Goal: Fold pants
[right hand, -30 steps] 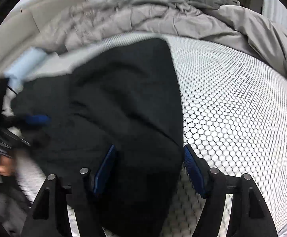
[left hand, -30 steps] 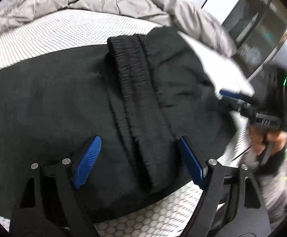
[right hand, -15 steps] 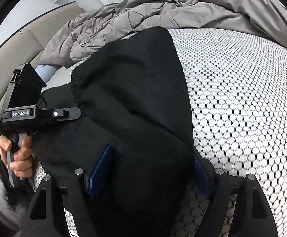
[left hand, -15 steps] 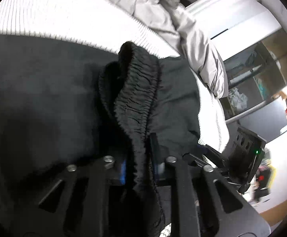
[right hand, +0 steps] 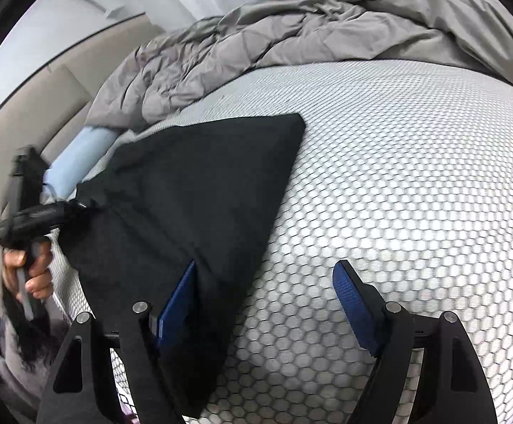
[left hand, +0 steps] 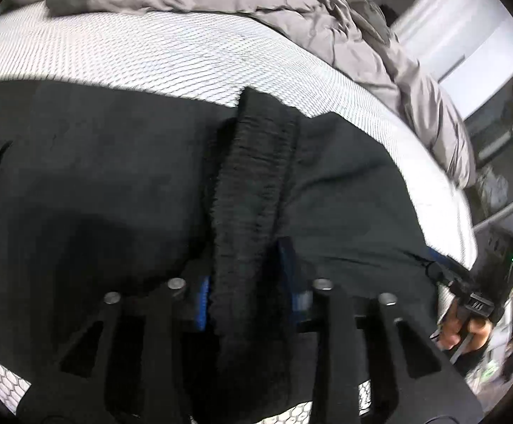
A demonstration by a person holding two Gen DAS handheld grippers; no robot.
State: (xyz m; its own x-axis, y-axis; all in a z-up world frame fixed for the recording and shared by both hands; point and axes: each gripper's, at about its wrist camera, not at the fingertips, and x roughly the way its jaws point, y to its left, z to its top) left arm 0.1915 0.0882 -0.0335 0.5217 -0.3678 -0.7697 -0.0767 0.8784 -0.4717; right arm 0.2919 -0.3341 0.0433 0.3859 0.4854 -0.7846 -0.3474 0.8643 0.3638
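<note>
Left gripper point(left hand: 249, 293) now easing open around the pants' point(left hand: 115, 194) waistband point(left hand: 252, 183), after pinching; right gripper point(right hand: 263, 304) spread wide, nearside edge released.

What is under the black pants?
The black pants lie on a white honeycomb-patterned mattress, which shows all around them. Whatever lies directly beneath the cloth is covered and cannot be seen.

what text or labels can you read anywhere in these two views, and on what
None can be read.
Left gripper: in the right wrist view a pale strip on its body is too blurred to read.
Right gripper: in the left wrist view there is only a green light and some moulded marks, no legible text.
Black pants, mattress, grey duvet: no print visible.
</note>
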